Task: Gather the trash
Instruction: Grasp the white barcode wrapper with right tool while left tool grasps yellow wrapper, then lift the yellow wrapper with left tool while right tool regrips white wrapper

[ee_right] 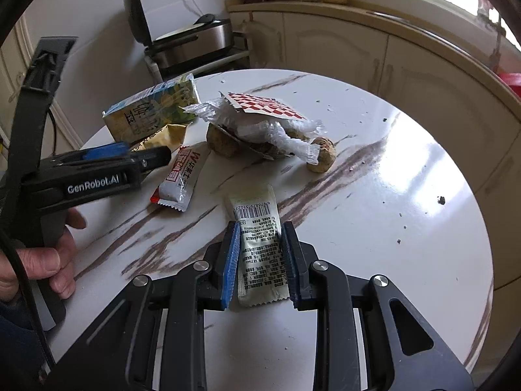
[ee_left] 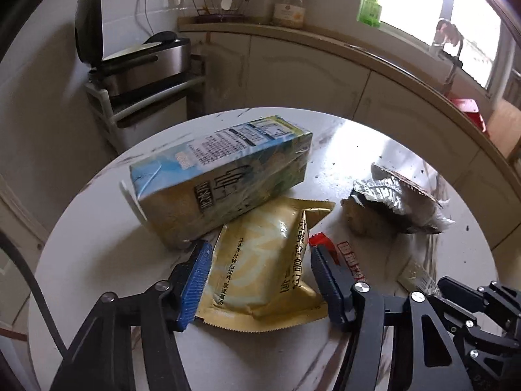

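Left gripper [ee_left: 259, 280] low over the round marble table [ee_right: 407, 169], jaws spread wide either side of a yellow soup packet [ee_left: 260, 273], pads not touching it. Held from below by the left hand [ee_right: 42, 260]; "GenRobot.AI" on its side. Right gripper [ee_right: 260, 260] level, part open around a pale sachet [ee_right: 260, 244] with barcode 6976879 31027, contact uncertain. Nearby: a drink carton [ee_left: 221, 172], a red-and-white sachet [ee_right: 182, 176], a crumpled foil wrapper [ee_right: 257, 120].
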Motion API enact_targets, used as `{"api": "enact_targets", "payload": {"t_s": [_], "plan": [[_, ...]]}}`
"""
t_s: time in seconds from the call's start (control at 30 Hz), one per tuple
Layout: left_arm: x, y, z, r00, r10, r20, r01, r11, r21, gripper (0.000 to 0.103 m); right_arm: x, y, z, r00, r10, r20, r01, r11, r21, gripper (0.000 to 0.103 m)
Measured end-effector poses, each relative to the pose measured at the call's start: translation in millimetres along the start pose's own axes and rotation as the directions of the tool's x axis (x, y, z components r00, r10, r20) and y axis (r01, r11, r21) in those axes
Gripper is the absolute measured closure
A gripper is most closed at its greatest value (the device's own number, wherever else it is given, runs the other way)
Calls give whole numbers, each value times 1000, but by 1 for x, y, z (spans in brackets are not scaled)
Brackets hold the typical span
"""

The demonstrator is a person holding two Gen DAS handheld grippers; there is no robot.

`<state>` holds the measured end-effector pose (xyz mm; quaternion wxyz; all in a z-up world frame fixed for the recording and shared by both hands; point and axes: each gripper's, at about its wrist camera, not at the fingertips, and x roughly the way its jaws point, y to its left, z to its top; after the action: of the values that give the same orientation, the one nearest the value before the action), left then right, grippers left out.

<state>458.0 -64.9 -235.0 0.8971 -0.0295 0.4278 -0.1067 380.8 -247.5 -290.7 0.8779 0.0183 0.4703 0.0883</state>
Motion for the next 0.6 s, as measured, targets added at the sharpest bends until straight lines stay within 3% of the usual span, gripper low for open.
{"api": "enact_targets", "payload": {"t_s": [0.03, 0.07, 0.13, 0.17, 0.37, 0.6], "plan": [[-1, 2, 0, 1000, -9, 6, 9, 1000, -3, 55, 0, 0, 0, 1000, 2, 1, -2, 1000, 3, 79], [-2, 4, 0, 999, -36, 9, 36, 999, -5, 71, -1, 0, 0, 1000, 4, 0, -4, 1000, 4, 79], [-5, 2, -3, 998, -60, 17, 60, 998, 3, 79, -2, 1, -1, 1000, 7, 1, -7, 1000, 4, 79], [-7, 1, -5, 997, -71, 21, 71, 997, 16, 88, -4, 1, -1, 1000, 10, 3, -10, 1000, 7, 79], [-19, 13, -18, 992, -123, 13, 123, 992, 0, 91, -13, -1, -5, 1000, 25, 12, -26, 999, 26, 80], [-62, 26, -46, 987, -158, 16, 159, 987, -24, 92, -24, -3, -9, 999, 40, 23, -41, 998, 41, 81]]}}
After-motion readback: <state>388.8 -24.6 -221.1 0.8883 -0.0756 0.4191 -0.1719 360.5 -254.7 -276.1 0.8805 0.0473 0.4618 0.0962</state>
